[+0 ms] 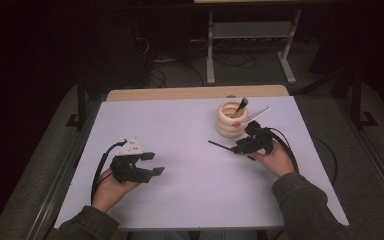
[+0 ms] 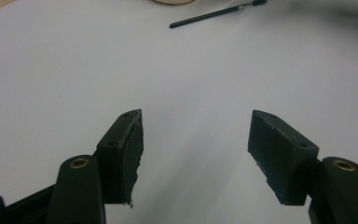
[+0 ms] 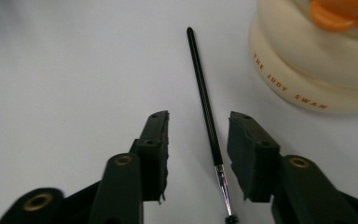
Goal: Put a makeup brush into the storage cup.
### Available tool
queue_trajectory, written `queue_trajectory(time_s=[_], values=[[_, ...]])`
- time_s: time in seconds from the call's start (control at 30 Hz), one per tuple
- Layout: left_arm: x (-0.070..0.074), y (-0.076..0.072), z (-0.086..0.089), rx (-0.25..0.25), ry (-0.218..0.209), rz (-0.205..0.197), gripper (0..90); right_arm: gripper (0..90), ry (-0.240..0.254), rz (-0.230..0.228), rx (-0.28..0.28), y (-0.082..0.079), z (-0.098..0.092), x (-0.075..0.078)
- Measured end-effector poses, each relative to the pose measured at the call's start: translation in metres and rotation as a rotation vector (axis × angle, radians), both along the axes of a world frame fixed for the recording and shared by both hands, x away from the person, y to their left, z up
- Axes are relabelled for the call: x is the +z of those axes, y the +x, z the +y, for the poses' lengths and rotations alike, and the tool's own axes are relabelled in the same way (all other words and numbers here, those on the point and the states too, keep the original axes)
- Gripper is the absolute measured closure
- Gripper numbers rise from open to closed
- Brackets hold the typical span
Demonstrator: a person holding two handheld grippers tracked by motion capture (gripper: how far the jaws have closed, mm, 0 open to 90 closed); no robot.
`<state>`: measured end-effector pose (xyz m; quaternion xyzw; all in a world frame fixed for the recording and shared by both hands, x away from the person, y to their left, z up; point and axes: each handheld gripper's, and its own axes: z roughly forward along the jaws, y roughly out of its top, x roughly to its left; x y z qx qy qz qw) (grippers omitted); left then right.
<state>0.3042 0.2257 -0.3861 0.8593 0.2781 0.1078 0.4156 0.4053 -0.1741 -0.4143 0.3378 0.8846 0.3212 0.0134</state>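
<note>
Brush (image 3: 206, 108) lies flat on the white table (image 1: 190, 150), between the jaws of the right gripper (image 3: 198, 140), not yet pinched.
Near the person, the left gripper (image 1: 150, 163) rests open and empty, probably just waiting. Farther off, the cream ribbed holder (image 1: 230, 120) stands beside the brush, already keeping other tools, so it seems the likely destination.

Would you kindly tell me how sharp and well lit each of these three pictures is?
High view: the white table top is evenly lit, the floor behind it dark. Left gripper view: black fingers sharp, the top right corner smeared. Right gripper view: the thin black paintbrush is crisp, the cream ringed ceramic holder slightly soft, the bottom left joint blurred.
</note>
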Motion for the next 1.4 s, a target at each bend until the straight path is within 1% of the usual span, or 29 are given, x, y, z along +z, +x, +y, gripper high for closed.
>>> queue_trajectory(time_s=[0.03,0.07,0.1,0.13,0.17,0.33,0.4,0.47,0.53,0.63,0.67,0.7,0.73,0.83,0.87,0.9,1.0,1.1,1.2,1.3,1.4], values=[[0.000,0.001,0.001,-0.011,0.013,-0.008,35.7,59.9,-0.006,0.010,-0.005,0.001,0.001,-0.002],[0.000,0.001,0.001,-0.011,0.013,-0.008,35.7,61.2,-0.007,0.016,-0.004,0.003,0.001,-0.004],[0.000,0.001,0.000,-0.007,0.008,0.001,35.7,62.6,-0.014,0.017,-0.001,0.004,0.001,-0.007],[0.000,0.001,0.000,-0.007,0.008,0.001,35.7,62.6,-0.014,0.017,-0.001,0.004,0.001,-0.007],[0.000,0.001,0.000,-0.007,0.009,0.002,35.7,65.0,-0.025,0.026,0.005,0.006,0.002,-0.009],[-0.001,0.001,-0.001,-0.008,0.009,0.004,35.7,69.9,-0.049,0.020,0.012,0.008,0.004,-0.012],[-0.001,0.001,-0.001,-0.014,0.017,0.003,35.7,71.6,-0.056,0.018,0.015,0.010,0.004,-0.015],[-0.001,0.001,-0.001,-0.008,0.009,0.006,35.7,73.3,-0.067,0.022,0.018,0.010,0.004,-0.016],[-0.001,0.001,-0.001,-0.009,0.010,0.006,35.7,74.3,-0.070,0.023,0.028,0.011,0.006,-0.017],[-0.001,0.001,-0.001,-0.008,0.008,0.004,35.7,77.3,-0.108,0.008,0.038,0.008,0.010,-0.018],[-0.001,0.001,-0.001,-0.013,0.017,0.003,35.7,78.8,-0.120,-0.003,0.041,0.008,0.011,-0.018],[-0.001,0.001,-0.001,-0.009,0.009,0.006,35.8,79.5,-0.131,-0.012,0.039,0.007,0.012,-0.018],[-0.001,0.001,-0.002,-0.008,0.011,0.007,35.7,80.2,-0.144,-0.024,0.045,0.006,0.014,-0.018],[-0.002,0.001,-0.003,-0.012,0.010,0.006,35.8,83.1,-0.164,-0.043,0.053,0.006,0.015,-0.018],[-0.001,0.001,-0.002,-0.018,0.015,0.003,35.8,83.5,-0.165,-0.044,0.056,0.006,0.015,-0.019],[-0.002,0.001,-0.003,-0.014,0.008,0.006,35.7,84.1,-0.166,-0.045,0.060,0.007,0.015,-0.019],[-0.002,0.000,-0.005,-0.017,0.009,0.010,35.8,84.7,-0.151,-0.033,0.060,0.007,0.013,-0.019],[-0.003,0.000,-0.006,-0.017,0.005,0.015,35.8,85.0,-0.150,-0.037,0.073,0.008,0.013,-0.019],[-0.005,0.000,-0.009,-0.023,0.015,0.021,35.8,85.0,-0.141,-0.033,0.077,0.009,0.012,-0.019],[-0.007,0.001,-0.010,-0.031,0.023,0.020,35.8,85.1,-0.130,-0.020,0.076,0.009,0.010,-0.019],[-0.007,0.001,-0.010,-0.028,0.017,0.022,35.8,85.1,-0.124,-0.007,0.089,0.008,0.009,-0.018]])
